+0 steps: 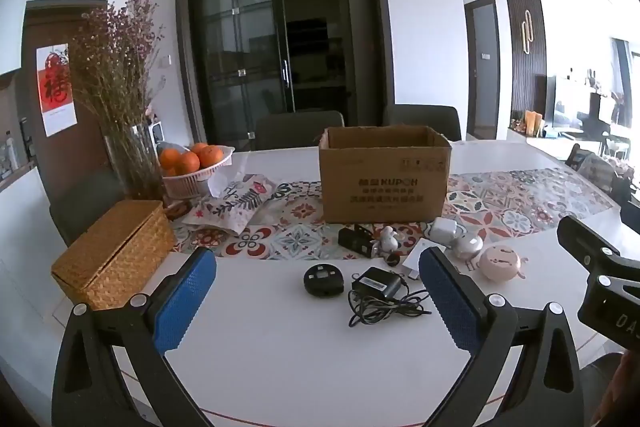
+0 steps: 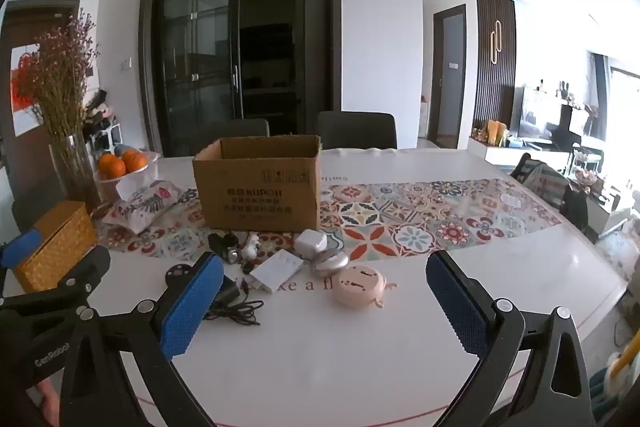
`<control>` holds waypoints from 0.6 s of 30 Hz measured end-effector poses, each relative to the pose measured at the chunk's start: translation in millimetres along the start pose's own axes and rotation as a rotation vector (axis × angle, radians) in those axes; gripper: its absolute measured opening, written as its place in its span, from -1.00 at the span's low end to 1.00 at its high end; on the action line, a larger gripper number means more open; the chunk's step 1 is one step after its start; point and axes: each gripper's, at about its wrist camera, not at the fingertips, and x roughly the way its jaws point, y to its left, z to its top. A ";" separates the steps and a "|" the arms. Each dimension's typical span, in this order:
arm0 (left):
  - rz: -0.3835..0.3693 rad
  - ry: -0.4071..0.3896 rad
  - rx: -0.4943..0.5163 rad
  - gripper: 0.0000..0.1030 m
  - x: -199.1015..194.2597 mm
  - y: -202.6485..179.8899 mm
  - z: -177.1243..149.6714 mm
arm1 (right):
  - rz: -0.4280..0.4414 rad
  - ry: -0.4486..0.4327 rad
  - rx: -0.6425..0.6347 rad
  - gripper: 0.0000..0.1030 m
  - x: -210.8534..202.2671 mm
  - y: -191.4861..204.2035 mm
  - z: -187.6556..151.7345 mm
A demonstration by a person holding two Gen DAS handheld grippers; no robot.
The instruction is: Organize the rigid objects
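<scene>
An open cardboard box (image 1: pixel 384 175) (image 2: pixel 258 183) stands on the patterned table runner. In front of it lie small objects: a round black device (image 1: pixel 323 279), a black power adapter with its cord (image 1: pixel 376 287) (image 2: pixel 234 303), a black gadget (image 1: pixel 354 241), a small white figurine (image 1: pixel 389 239) (image 2: pixel 251 246), a white charger (image 1: pixel 443 229) (image 2: pixel 311 241), a flat white box (image 2: pixel 278 271), a silver round case (image 1: pixel 468 247) (image 2: pixel 330 263) and a pink round device (image 1: pixel 500 262) (image 2: pixel 360 285). My left gripper (image 1: pixel 320 301) and my right gripper (image 2: pixel 324 301) are both open and empty, held above the near table.
A woven basket box (image 1: pixel 114 255) sits at the left, with a glass vase of dried flowers (image 1: pixel 132 163), a bowl of oranges (image 1: pixel 196 163) and a printed pouch (image 1: pixel 236 203) behind it. Chairs stand beyond the white table (image 1: pixel 280 347).
</scene>
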 end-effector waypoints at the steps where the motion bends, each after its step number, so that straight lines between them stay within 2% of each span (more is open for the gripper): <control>1: -0.007 0.004 0.002 1.00 0.8 -0.3 0.0 | -0.003 -0.003 -0.007 0.99 0.2 0.1 -0.1; 18: -0.025 -0.001 -0.011 1.00 1.7 -1.9 -5.5 | 0.019 0.003 0.014 0.99 2.2 -1.2 0.0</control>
